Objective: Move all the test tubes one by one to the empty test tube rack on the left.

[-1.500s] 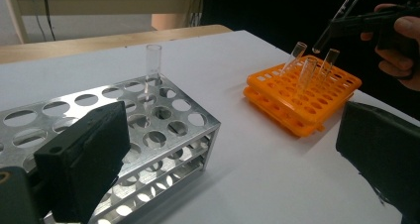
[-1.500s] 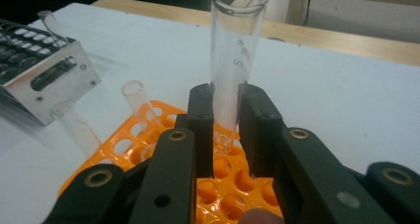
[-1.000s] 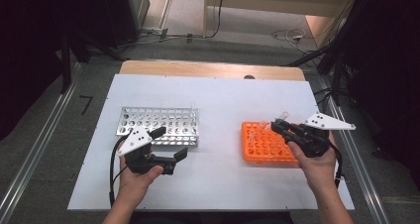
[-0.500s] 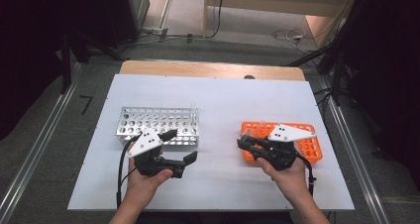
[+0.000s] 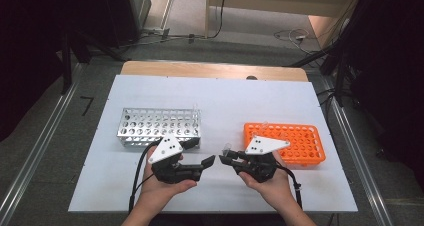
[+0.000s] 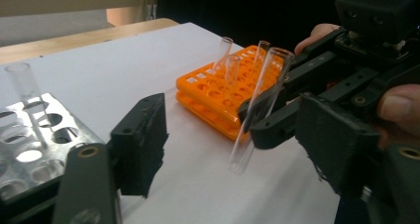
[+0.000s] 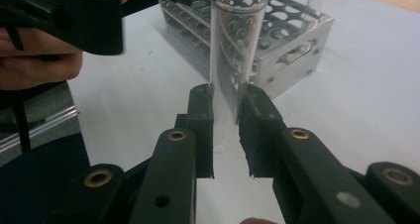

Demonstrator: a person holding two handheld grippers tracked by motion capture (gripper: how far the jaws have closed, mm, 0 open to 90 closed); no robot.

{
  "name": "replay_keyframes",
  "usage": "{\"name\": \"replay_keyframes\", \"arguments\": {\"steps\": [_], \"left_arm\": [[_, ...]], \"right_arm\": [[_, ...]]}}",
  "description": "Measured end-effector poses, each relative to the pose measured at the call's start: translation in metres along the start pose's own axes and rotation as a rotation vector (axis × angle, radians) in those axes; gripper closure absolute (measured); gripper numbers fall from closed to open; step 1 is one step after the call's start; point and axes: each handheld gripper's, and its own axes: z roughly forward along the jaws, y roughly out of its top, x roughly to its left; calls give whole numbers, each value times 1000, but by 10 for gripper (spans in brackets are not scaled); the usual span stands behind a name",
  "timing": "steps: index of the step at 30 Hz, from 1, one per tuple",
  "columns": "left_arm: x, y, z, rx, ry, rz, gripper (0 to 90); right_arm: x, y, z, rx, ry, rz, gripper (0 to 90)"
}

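Overhead light falls evenly on the white table (image 5: pixel 220 101), which reads bright and a little washed out, while the room around it sinks into near black on both sides and at the back. Shadows under the hands are soft and short. The metal rack (image 5: pixel 160 127) throws small glints off its top plate; close up, its holes flare white in the left gripper view. The high view is soft and grainy throughout. In the right gripper view the glass tube (image 7: pixel 233 50) is sharp with a pale sheen along its wall, the near jaws slightly blurred. The orange rack (image 6: pixel 218 97) looks saturated, its far edge hazy.
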Motion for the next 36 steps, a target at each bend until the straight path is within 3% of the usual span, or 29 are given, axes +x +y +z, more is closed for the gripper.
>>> {"name": "replay_keyframes", "arguments": {"steps": [6, 10, 22, 36], "left_arm": [[-7, -1, 6, -3, -52, -1, 435], [-13, -1, 10, -1, -66, 15, 545], [-19, -3, 14, 13, -30, 72, 735], [-16, -1, 12, -1, -32, 64, 765]], "right_arm": [[10, -1, 9, 23, 24, -21, 740], [18, -1, 14, 37, 42, -42, 740], [24, 0, 17, 50, 58, -47, 740], [23, -1, 15, 34, 64, -40, 718]]}}
